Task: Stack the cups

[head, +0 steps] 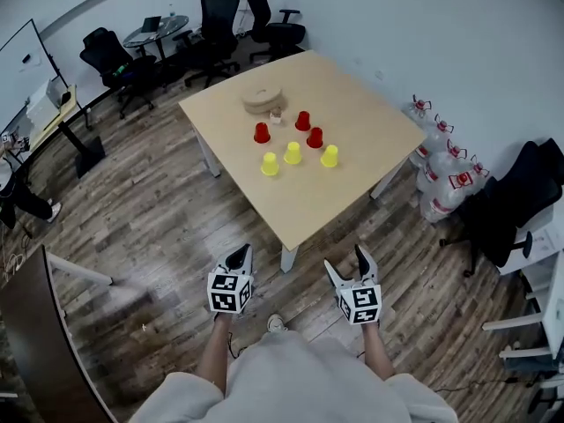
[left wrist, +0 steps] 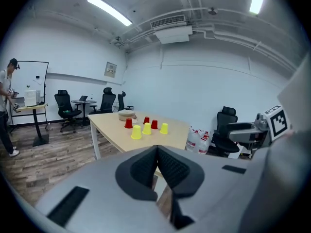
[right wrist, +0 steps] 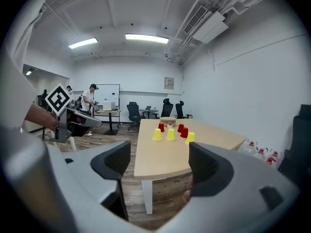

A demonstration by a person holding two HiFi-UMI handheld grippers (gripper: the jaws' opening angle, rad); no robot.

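Three red cups (head: 303, 121) and three yellow cups (head: 293, 153) stand upside down near the middle of a light wooden table (head: 308, 210). The red ones are behind the yellow row. Both grippers hover over the floor, short of the table's near corner and well away from the cups. My left gripper (head: 239, 256) has its pads pressed together with nothing in them, and its own view shows the cups (left wrist: 146, 127) far ahead. My right gripper (head: 346, 261) is open and empty, and the yellow cups (right wrist: 170, 134) show beyond its jaws.
A round wooden stack (head: 262, 98) and a small object lie behind the cups. Large water bottles (head: 441, 161) stand right of the table. Office chairs (head: 218, 16) and a small round table are at the back. A desk and whiteboard are far left, with people near them (left wrist: 7, 106).
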